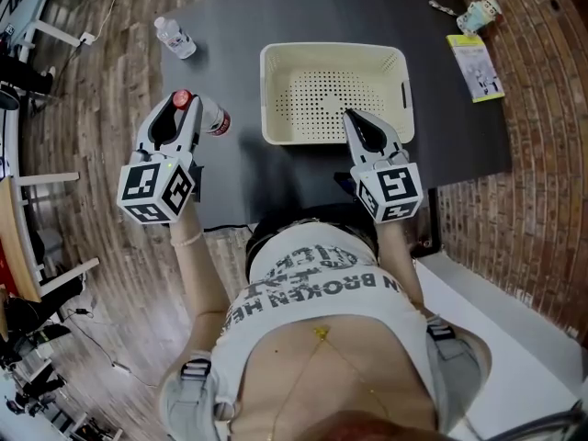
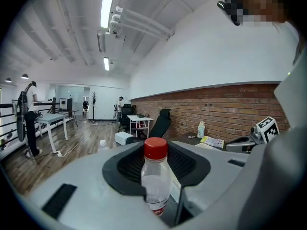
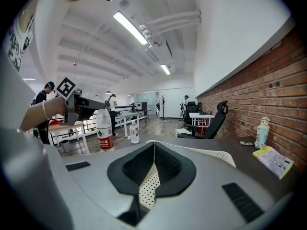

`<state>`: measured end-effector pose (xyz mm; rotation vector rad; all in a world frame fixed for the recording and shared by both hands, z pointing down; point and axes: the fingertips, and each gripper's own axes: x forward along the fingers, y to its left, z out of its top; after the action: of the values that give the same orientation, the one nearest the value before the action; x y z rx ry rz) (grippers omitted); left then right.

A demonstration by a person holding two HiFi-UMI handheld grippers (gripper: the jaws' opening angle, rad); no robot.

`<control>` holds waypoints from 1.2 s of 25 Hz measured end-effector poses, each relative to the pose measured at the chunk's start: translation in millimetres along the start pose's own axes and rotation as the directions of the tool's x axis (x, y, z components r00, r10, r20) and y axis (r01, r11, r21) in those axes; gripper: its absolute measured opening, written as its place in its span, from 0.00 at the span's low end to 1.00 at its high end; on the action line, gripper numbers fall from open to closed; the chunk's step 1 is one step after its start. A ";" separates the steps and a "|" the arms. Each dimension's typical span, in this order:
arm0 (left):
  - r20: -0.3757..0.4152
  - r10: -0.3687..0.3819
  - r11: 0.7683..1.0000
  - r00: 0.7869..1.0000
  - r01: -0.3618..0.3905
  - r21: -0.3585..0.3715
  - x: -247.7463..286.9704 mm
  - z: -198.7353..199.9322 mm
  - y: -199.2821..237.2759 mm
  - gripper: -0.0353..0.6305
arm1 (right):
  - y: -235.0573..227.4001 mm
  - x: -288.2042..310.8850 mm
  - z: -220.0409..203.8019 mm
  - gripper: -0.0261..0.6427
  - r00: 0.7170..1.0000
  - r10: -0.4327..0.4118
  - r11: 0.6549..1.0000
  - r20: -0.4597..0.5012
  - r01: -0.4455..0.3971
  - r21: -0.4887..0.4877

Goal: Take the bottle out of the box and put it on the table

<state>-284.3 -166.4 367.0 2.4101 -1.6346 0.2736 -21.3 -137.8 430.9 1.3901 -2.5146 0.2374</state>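
A dark table [image 1: 276,16] stands on a wood-plank floor [image 1: 92,108] beside a brick wall, and a cream perforated box [image 1: 333,50] sits in the middle of the table. The bottle [image 1: 213,120] is out of the box and to its left, upright between the jaws of the left gripper [image 1: 179,108]. The jaws stand wide and are closed on its upper body, just under the cap. No view shows clearly whether its base touches the table.

The right gripper [image 1: 354,119] hovers over the near rim of the box. Its jaw tips are together with nothing between them.

The bottle is just inside the table's left edge, near the near-left corner. A strip of bare tabletop separates it from the box's left wall. A second, smaller bottle [image 1: 175,38] stands well apart at the far-left corner. A yellow booklet [image 1: 475,66] lies far off by the right edge.

The held bottle is clear plastic with a red cap and a red label band low on its body.
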 end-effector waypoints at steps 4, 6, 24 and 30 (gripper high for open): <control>0.001 0.004 1.000 1.000 -0.004 -0.001 0.3 -3.0 2.3 0.28 | -3.3 2.3 -1.3 0.05 1.000 -0.005 1.000 0.005 0.005 0.000; -0.002 0.004 1.000 1.000 -0.004 -0.004 -0.6 -5.5 2.4 0.28 | -3.3 1.8 -2.6 0.05 1.000 -0.006 1.000 0.003 0.006 0.003; -0.078 0.015 1.000 0.997 -0.013 0.026 17.4 -45.7 4.8 0.28 | -4.4 2.1 -7.8 0.05 1.000 -0.008 1.000 -0.011 0.008 0.004; -0.118 0.033 0.999 0.992 -0.029 0.033 27.2 -78.8 6.0 0.28 | -4.6 -0.3 -11.1 0.05 1.000 -0.014 1.000 -0.012 0.014 0.008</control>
<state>-282.5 -170.6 450.4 2.3432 -1.6283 0.4421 -15.6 -137.0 441.5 1.4050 -2.4963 0.2525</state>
